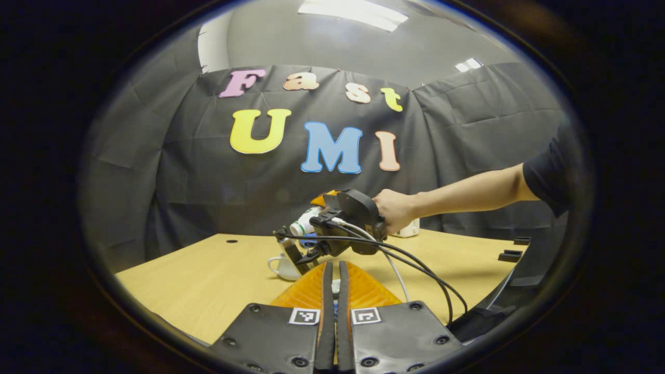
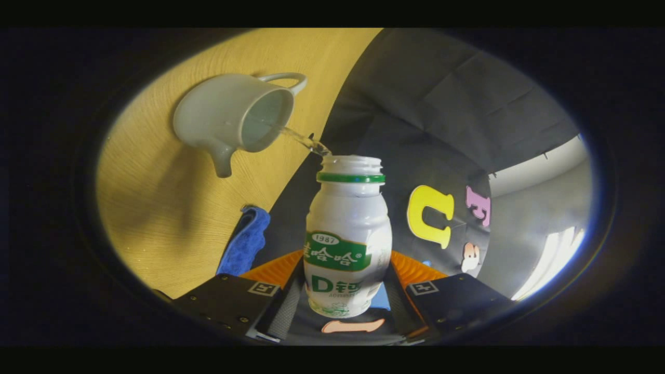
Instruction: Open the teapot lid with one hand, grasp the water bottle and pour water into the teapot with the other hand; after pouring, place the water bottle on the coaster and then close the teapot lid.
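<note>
My right gripper [image 2: 347,298] is shut on a white water bottle [image 2: 347,234] with a green label and no cap. The bottle is tipped, and a thin stream of water [image 2: 304,140] runs from its mouth into the open white teapot [image 2: 234,117] on the wooden table. In the left gripper view the right gripper [image 1: 298,241], held by a hand, tilts the bottle [image 1: 305,224] above the teapot [image 1: 283,266]. A blue coaster [image 2: 244,241] lies beside the pot. My left gripper [image 1: 332,270] is shut, with a small pale piece between its fingers, apparently the teapot lid [image 1: 336,285].
The wooden table [image 1: 208,275] stretches left of the teapot. Cables [image 1: 415,270] hang from the right gripper toward me. A white object [image 1: 411,228] stands behind the hand. Two small black pieces [image 1: 511,254] lie at the table's right edge.
</note>
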Demonstrator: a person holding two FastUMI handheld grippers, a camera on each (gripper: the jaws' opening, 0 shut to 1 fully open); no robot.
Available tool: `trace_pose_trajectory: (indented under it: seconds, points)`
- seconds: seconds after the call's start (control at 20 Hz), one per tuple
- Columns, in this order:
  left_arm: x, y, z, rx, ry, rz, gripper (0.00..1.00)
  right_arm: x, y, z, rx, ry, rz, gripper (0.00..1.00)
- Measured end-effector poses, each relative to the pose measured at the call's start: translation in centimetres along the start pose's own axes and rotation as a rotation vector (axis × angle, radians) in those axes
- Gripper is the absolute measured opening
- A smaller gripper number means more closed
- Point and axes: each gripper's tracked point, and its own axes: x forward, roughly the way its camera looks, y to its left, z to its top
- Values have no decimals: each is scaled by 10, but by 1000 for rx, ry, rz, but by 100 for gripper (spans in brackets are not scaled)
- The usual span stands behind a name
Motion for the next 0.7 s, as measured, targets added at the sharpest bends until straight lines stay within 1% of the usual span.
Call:
trace_pose_trajectory:
  seconds: [0.2,0.25,0.3,0.4,0.45,0.5,0.7]
  points:
    - [0,1,-1,1,2,0,12,-1,0,3,-33,-12,-20,75]
    - [-1,1,0,1,1,0,8,-2,0,4,-40,-15,-24,75]
    - [-2,0,0,1,-1,0,12,-2,-1,4,-45,-16,-27,75]
    - [-1,0,0,3,1,0,12,0,-2,3,-60,-22,-32,75]
    - [-1,1,0,4,3,1,8,0,-3,3,-67,-23,-34,75]
    - [-1,1,0,4,3,2,12,0,-3,3,-72,-24,-37,75]
    - [-2,1,1,6,0,3,12,-1,-2,5,-91,-37,-40,75]
